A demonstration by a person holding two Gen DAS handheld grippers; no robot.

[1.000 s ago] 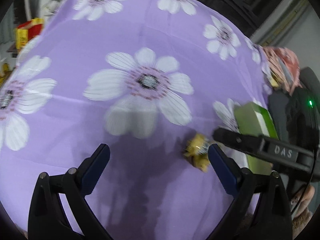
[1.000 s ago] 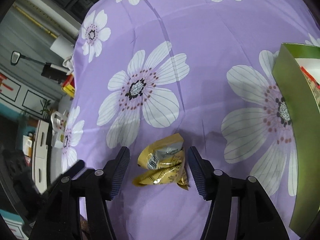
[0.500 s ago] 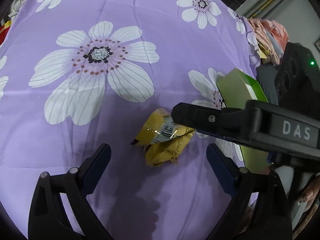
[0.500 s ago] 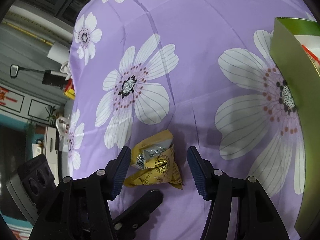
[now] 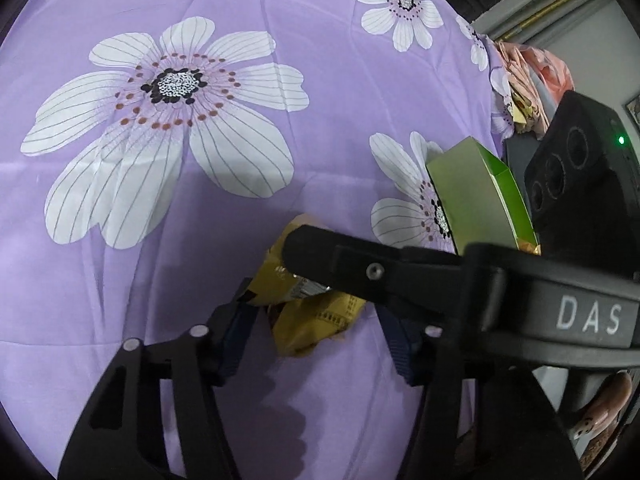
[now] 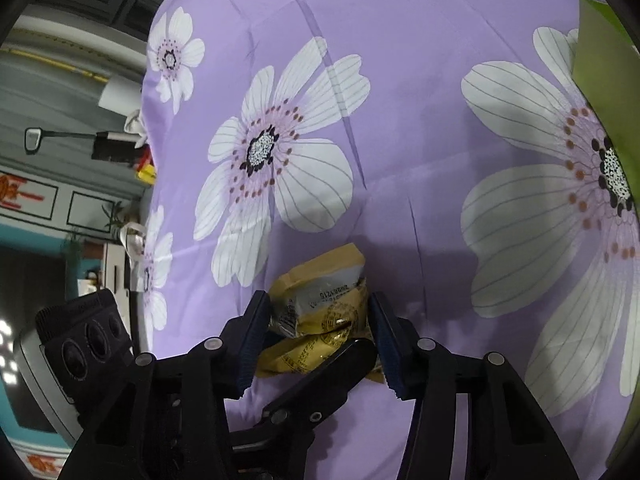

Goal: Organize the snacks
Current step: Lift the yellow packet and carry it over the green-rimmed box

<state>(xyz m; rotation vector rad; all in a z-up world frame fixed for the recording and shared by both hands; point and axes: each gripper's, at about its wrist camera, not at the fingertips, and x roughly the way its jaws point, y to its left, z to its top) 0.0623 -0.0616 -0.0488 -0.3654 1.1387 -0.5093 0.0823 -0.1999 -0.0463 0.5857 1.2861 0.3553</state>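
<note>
Two yellow snack packets point(image 6: 320, 320) lie stacked and crumpled on the purple flowered cloth point(image 5: 320, 60), near edge of the scene, both tongs converged on them. Right gripper point(image 6: 318, 334): jaws have just been closing, the pads sit tight against both sides of the upper packet, so it reads as gripping it. Left gripper point(image 5: 316, 336): jaws have just been closing too, the packets are between them, the left pad touches the packet corner but the right pad is half hidden behind the other tool's finger, so a full pinch is not clear; looks not yet clamped. One finger of each tool crosses the other's view, crowded spot. Handling judgement: thin foil-film wrappers, very light, soft, crinkly, likely slippery; contents may crush if squeezed hard. Best hold is across the puffed middle or on a flat sealed end seam, light squeeze only. Risk: two packets overlap, one can slide off or both lift together; two tools on the same pile may tug against each other. Farther right, a green box point(image 5: 476, 196) stands open on the cloth, likely the place the packets go. Beyond that, bare cloth, and pink bags point(image 5: 528, 76) at the far right edge.
</note>
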